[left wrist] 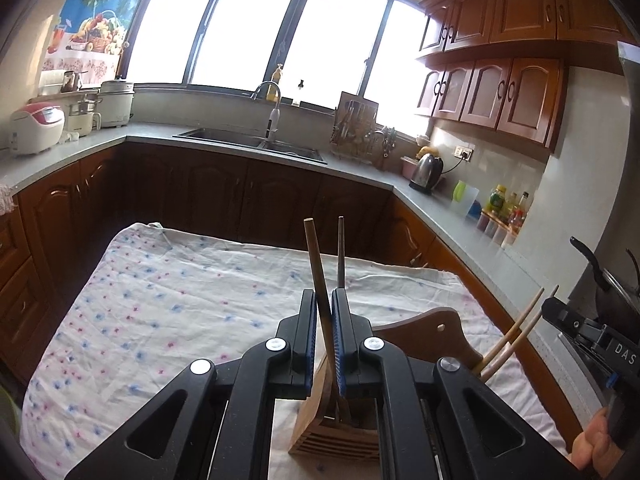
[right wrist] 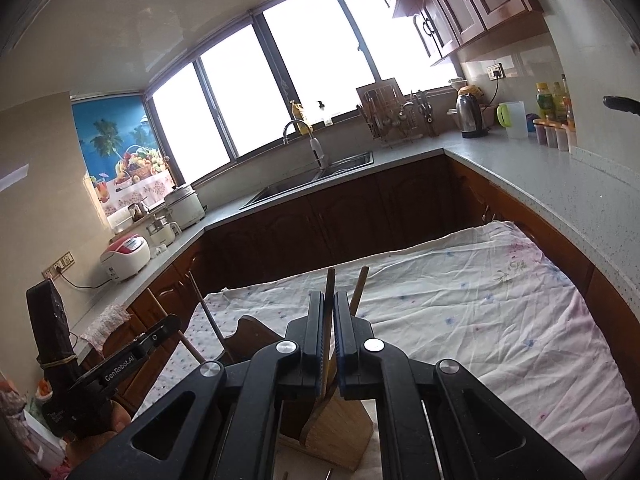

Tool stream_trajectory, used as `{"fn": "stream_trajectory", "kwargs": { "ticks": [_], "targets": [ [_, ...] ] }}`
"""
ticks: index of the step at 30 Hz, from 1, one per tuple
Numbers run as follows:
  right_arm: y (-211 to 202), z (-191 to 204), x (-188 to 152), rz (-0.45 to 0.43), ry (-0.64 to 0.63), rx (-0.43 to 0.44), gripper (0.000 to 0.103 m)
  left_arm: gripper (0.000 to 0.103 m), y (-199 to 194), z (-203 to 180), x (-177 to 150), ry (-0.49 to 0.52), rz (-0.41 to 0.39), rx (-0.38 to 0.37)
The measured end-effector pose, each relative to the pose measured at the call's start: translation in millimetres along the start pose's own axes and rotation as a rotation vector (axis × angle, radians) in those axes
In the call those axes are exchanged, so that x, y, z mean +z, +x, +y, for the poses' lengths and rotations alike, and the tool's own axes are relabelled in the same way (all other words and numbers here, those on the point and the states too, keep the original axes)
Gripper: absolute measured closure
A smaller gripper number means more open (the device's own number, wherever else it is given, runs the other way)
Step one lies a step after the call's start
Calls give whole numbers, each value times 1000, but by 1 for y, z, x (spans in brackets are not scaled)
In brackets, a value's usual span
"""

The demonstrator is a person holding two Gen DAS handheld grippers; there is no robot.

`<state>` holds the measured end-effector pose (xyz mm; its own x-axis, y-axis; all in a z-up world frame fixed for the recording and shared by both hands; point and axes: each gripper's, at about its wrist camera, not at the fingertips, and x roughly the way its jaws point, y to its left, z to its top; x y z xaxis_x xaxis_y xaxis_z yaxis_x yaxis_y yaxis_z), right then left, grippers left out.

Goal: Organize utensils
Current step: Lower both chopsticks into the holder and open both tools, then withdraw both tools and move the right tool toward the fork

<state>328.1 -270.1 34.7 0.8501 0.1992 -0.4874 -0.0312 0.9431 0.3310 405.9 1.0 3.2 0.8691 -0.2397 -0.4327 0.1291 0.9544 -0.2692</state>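
Note:
A wooden utensil holder stands on the cloth-covered table, right below both grippers; it also shows in the right wrist view. My left gripper is shut on a brown wooden chopstick that points up, its lower end down in the holder. A second, thinner stick stands just behind it. My right gripper is shut on a wooden chopstick; another stick leans beside it. Two pale chopsticks rise by the right gripper in the left wrist view.
A floral cloth covers the table. Dark wood cabinets and a grey counter wrap around behind, with a sink, kettle, rice cookers and bottles. A pan sits at the right.

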Motion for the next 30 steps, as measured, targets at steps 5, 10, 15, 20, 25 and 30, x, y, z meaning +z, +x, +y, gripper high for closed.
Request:
{"fn": "stream_trajectory", "kwargs": {
  "ticks": [5,10,15,20,25,30],
  "targets": [
    [1,1,1,13,-12,0,93,94,-5,-5,1,19,8,18],
    [0,1,1,18,-8,0,89,75,-11,-5,3,13,17,34],
    [-22,2,-2,-45,2,13,28,49,-28,-1,1,-2,11,51],
    [-44,3,-6,-64,8,48,10,22,-55,4,-10,-2,12,85],
    [-70,4,-19,-68,-13,53,9,17,-86,14,-25,-34,36,110],
    [-94,1,-36,-52,-11,53,9,17,-120,20,-37,-70,67,116]
  ]
}}
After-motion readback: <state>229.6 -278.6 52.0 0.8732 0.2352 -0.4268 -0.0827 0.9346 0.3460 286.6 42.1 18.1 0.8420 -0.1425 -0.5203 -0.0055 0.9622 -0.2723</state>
